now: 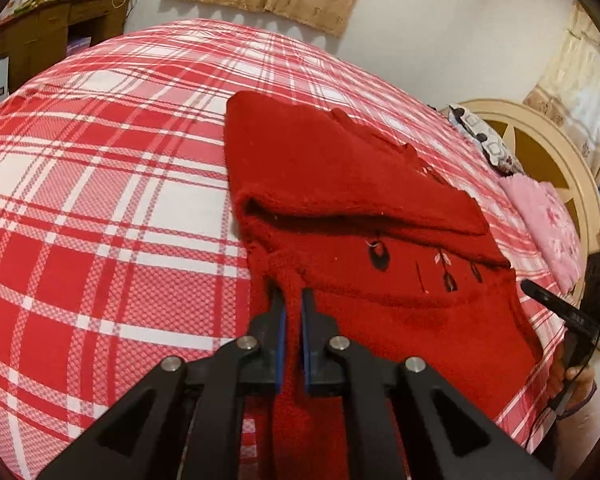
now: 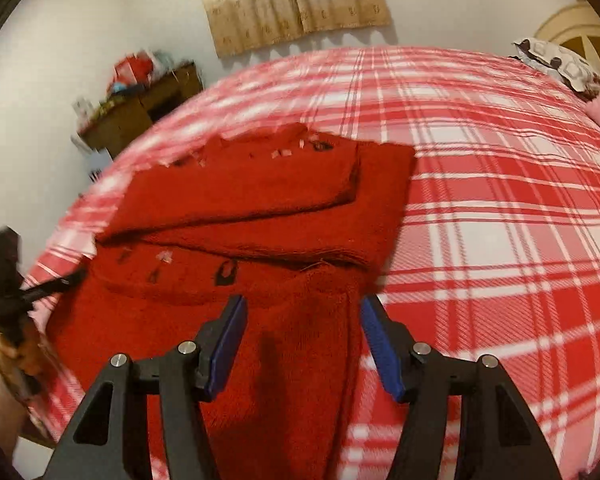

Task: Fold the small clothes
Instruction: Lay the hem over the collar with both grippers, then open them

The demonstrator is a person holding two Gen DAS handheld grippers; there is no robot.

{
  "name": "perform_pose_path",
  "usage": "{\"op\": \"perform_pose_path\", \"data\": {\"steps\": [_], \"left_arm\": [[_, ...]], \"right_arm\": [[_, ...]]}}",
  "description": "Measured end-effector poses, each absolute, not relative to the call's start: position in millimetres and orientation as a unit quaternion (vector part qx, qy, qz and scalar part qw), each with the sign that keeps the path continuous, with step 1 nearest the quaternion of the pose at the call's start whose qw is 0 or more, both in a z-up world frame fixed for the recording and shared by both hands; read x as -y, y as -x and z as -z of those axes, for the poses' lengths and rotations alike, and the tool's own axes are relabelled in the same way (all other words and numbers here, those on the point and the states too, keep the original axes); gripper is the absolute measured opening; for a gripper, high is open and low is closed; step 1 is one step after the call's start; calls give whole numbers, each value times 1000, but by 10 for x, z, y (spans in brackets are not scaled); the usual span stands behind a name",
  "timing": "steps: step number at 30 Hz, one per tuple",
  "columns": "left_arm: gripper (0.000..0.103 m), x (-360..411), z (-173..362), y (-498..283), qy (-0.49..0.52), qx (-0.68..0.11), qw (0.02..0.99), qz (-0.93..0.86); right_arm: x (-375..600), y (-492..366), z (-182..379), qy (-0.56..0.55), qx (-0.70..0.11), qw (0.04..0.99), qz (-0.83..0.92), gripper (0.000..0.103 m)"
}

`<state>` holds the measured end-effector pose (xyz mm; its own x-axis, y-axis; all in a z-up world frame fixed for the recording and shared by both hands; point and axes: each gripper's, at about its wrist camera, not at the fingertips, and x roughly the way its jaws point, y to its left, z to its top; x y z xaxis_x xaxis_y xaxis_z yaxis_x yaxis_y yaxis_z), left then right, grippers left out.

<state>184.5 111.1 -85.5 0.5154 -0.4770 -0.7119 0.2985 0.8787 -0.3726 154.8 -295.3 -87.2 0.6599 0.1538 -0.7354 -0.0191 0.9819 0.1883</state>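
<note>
The red sweater (image 1: 352,200) lies partly folded on the checked bed sheet (image 1: 100,208), in the middle of the frame. The left gripper (image 1: 293,300) pinches a ridge of the sweater at lower centre. The right gripper (image 2: 302,312) stands spread above a sweater part, not pressing it.
</note>
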Motion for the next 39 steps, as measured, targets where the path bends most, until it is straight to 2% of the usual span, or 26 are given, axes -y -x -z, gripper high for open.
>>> {"op": "perform_pose_path", "data": {"steps": [1, 5, 8, 13, 16, 26, 39], "left_arm": [[8, -1104, 853, -1838, 95, -437, 866, 224], [16, -1040, 835, -1803, 63, -432, 873, 219], [16, -1003, 848, -1799, 55, -428, 876, 218], [6, -930, 778, -1712, 27, -412, 885, 214], [6, -971, 687, -1639, 40, -400, 889, 220], [6, -973, 265, -1742, 73, -376, 898, 218], [6, -940, 16, -2570, 98, -376, 909, 150]], "right_arm": [[2916, -1575, 921, -71, -414, 906, -44, 60], [2860, -1547, 930, -37, -409, 912, -21, 21], [2929, -1463, 861, -58, -407, 911, -20, 11], [2907, -1219, 691, -56, -389, 919, -22, 11], [2889, -1118, 586, -62, -377, 924, -24, 7], [2762, -1219, -2, -49, -322, 944, -57, 7], [2913, -2259, -305, -32, -306, 951, -23, 7]]}}
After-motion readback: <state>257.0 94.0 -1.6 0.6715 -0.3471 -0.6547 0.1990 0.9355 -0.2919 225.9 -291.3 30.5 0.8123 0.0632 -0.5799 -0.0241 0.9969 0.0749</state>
